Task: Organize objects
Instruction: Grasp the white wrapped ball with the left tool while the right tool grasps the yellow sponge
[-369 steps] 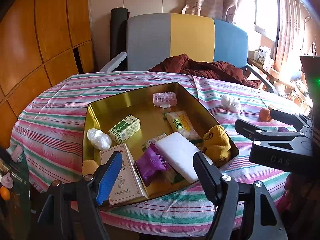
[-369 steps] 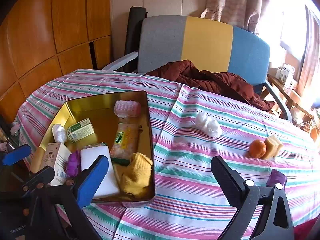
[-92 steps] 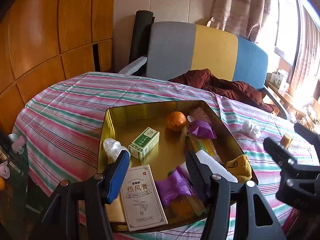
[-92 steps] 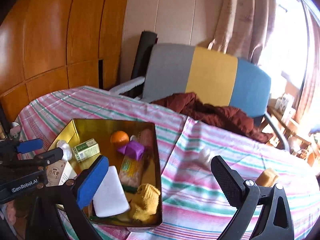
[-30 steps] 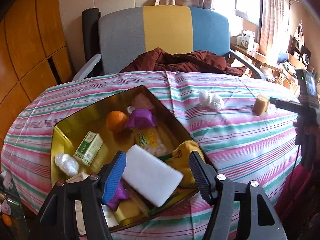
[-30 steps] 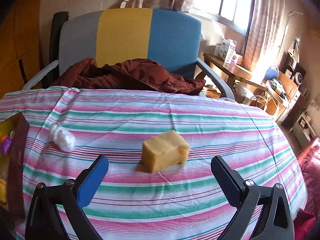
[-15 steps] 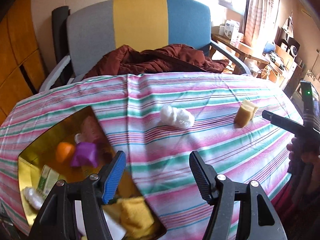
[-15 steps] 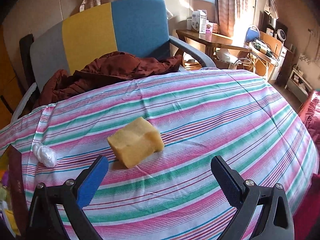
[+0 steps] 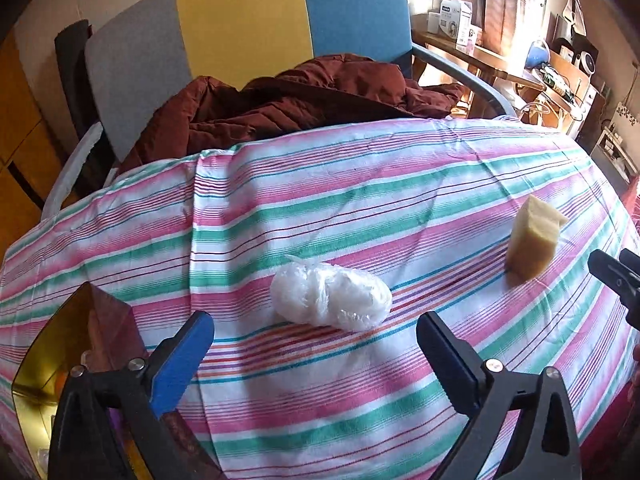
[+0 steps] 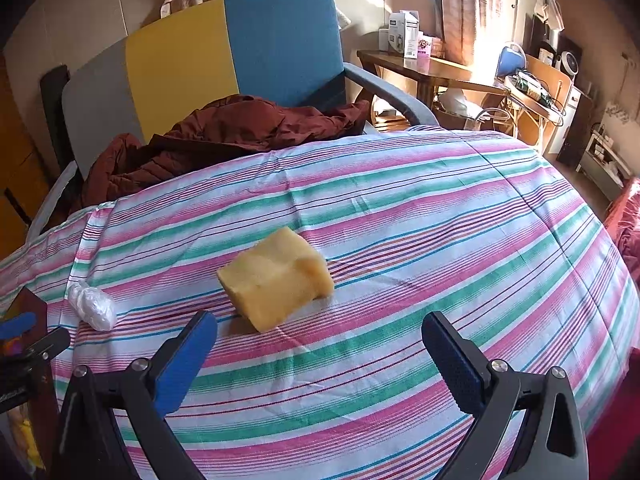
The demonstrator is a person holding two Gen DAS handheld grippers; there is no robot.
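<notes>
Fingers of the left gripper (image 9: 314, 354) stand released in the left wrist view, spread as wide as we see them; they have just been opening, and nothing sits between them. We note the white plastic-wrapped bundle (image 9: 331, 295) lying on the striped cloth of the bench (image 9: 360, 200) straight ahead of the gap, just beyond the fingertips and roughly centred between them. Its long axis runs across the view, left to right, so it lies along the line from finger to finger rather than across it. We judge a roll of the wrist, or a close on the short ends, would be needed. The gold tin (image 9: 60, 344) shows at lower left, beside the blue finger pad. The yellow sponge block (image 9: 534, 238) stands well off to the right, near the tip of the other tool.

In the right wrist view, the right gripper (image 10: 320, 340) is likewise released and empty. The yellow sponge block (image 10: 276, 282) lies just ahead of the fingers, a little left of the midline, its long axis skewed on a diagonal from near-left to far-right. The white bundle (image 10: 91, 306) is away at left, near the left tool. We judge each hand nearer its own thing: left to bundle, right to sponge.
</notes>
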